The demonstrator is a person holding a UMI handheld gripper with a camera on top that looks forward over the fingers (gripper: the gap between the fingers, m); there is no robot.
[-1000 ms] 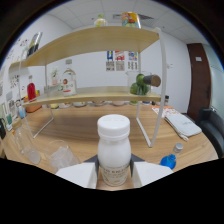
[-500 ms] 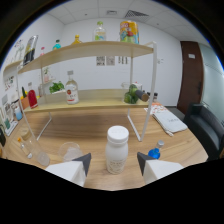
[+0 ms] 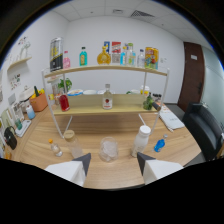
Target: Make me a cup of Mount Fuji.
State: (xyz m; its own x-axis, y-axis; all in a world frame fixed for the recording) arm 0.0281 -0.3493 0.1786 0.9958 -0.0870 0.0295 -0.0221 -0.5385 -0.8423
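My gripper is open, its two white fingers spread wide above the wooden table, and nothing sits between them. A white plastic bottle with its cap off stands upright on the table just beyond the right finger. Its blue cap lies to the right of it. A clear glass cup stands just ahead of the gap between the fingers. Left of that cup are a second clear cup and a small bottle.
A two-tier wooden shelf stands behind the cups, with several coloured bottles on top and a clear bottle and a red bottle on the lower board. A black chair stands at the right. Small items line the table's left edge.
The fingers have let go of the white bottle and opened wide. The gripper has pulled back and up, so the bottle now stands alone ahead of the right finger.
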